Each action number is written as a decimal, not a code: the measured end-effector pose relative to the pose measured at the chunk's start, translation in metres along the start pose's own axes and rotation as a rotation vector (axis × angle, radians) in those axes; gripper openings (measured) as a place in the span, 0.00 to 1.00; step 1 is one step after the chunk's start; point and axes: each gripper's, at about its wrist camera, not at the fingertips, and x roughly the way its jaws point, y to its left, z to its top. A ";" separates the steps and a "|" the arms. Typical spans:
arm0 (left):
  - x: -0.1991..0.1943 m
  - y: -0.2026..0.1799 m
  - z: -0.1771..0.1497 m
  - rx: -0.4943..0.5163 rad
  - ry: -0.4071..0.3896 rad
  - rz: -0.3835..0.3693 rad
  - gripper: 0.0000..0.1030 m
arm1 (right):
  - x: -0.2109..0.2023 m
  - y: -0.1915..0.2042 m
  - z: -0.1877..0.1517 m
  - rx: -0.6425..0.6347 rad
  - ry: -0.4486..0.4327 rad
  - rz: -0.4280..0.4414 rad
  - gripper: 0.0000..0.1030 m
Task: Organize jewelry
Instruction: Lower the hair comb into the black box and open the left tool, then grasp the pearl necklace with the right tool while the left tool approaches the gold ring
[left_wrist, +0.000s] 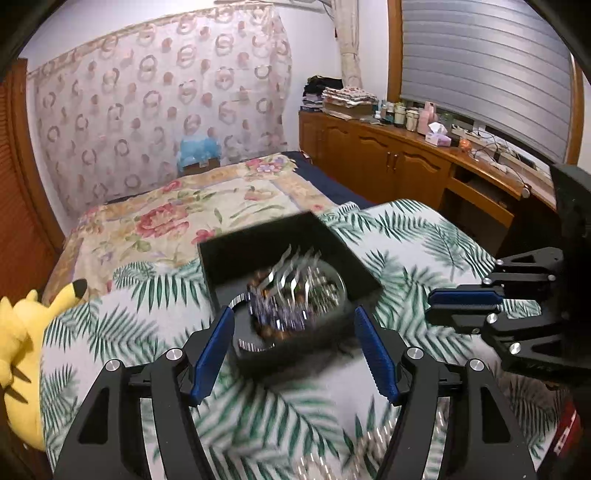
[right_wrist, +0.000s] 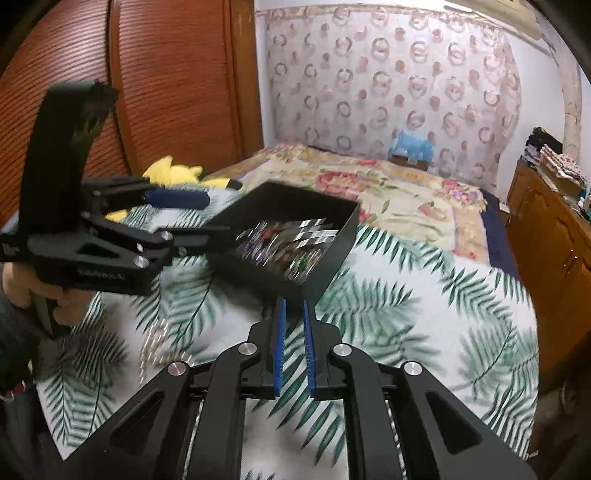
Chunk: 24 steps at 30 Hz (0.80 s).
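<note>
While both views are motion-blurred, the layout reads ok. Left gripper (left_wrist: 295, 347): fingers spread wide, pinching nothing. Black box (left_wrist: 258, 247) sits on the palm-leaf cloth (left_wrist: 424, 236) straight ahead of the left fingers; its near wall lies between the two blue pads (left_wrist: 218, 350), slightly past the tips. Can't tell if either pad touches the box.

Jewelry pile (left_wrist: 295, 295) is inside the box: beads and shiny metal pieces, too smeared to sort by type. Right wrist view shows the same pile (right_wrist: 284, 243) in the box (right_wrist: 325, 266), ahead of the right fingers.

Right gripper (right_wrist: 294, 306): fingers nearly pressed together, only a narrow slit between the pads, nothing visibly held. Tips sit just short of the box's near corner; contact unclear. In the left view it (left_wrist: 432, 306) comes in from the right of the left fingers, beside the box.

Silvery chain-like streak (right_wrist: 155, 343) lies on the cloth left of the right fingers, outside the box. Yellow plush (left_wrist: 22, 339) rests far left of the left fingers, on the bed (left_wrist: 166, 214).
</note>
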 end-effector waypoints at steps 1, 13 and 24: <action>-0.003 -0.002 -0.005 -0.002 0.003 -0.001 0.63 | 0.000 0.002 -0.004 0.002 0.008 0.006 0.26; -0.023 0.001 -0.063 -0.035 0.076 0.019 0.63 | 0.012 0.042 -0.042 -0.081 0.149 0.030 0.26; -0.038 -0.007 -0.088 -0.053 0.077 -0.017 0.63 | 0.015 0.051 -0.052 -0.122 0.189 -0.027 0.09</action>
